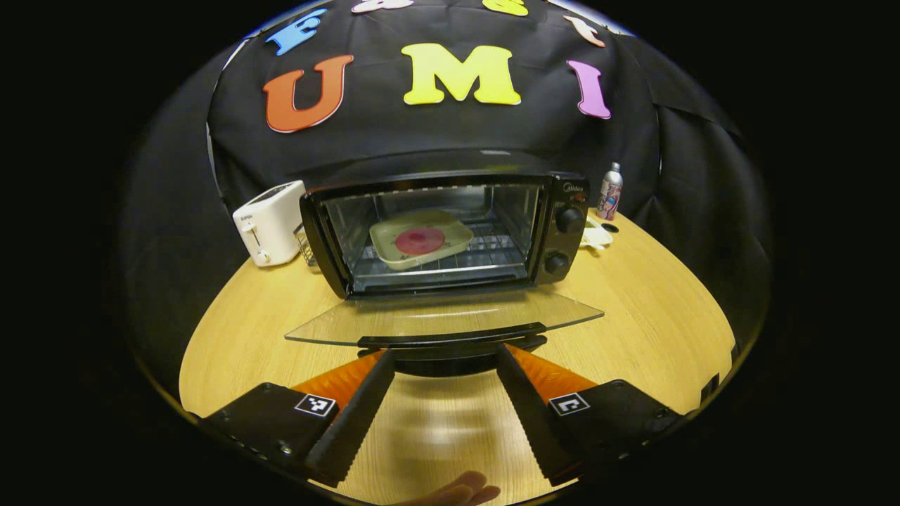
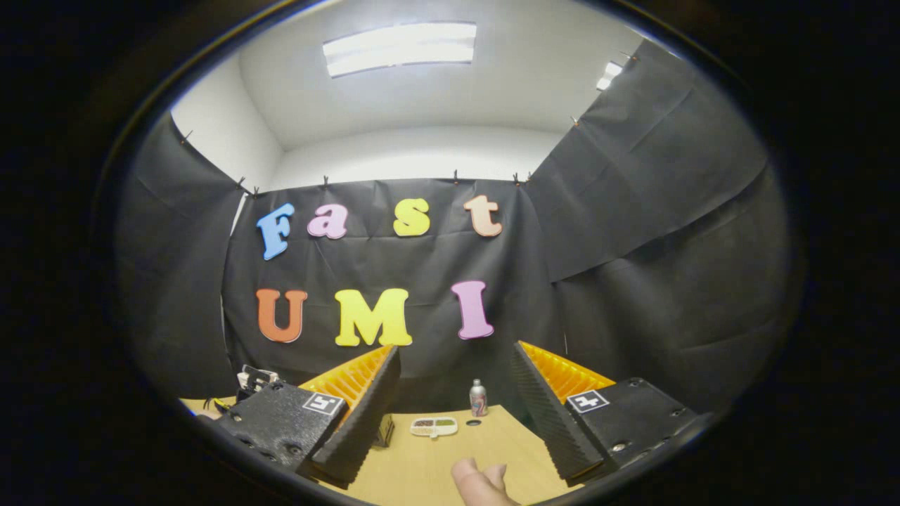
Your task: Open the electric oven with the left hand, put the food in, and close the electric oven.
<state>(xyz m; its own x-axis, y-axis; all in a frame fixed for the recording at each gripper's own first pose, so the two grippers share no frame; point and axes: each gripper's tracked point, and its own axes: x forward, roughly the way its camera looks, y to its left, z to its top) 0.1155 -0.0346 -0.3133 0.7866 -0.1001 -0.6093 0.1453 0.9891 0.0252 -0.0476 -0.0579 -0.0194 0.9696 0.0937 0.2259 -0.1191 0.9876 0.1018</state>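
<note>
Pale wooden surface [image 1: 633, 309] carries our boxy electric oven [image 1: 450, 232], glass door [image 1: 443, 320] lowered just ahead of the left gripper [image 1: 444, 358]'s wide jaws; plate of food [image 1: 420, 240] sits inside. Right gripper [image 2: 453, 365]'s jaws wide, empty.

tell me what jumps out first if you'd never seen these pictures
The electric oven at the middle of the wooden table stands with its glass door dropped flat open, and a plate of food sits on the rack inside. The left gripper hovers open just before the door's handle. A white toaster stands left of the oven.
</note>
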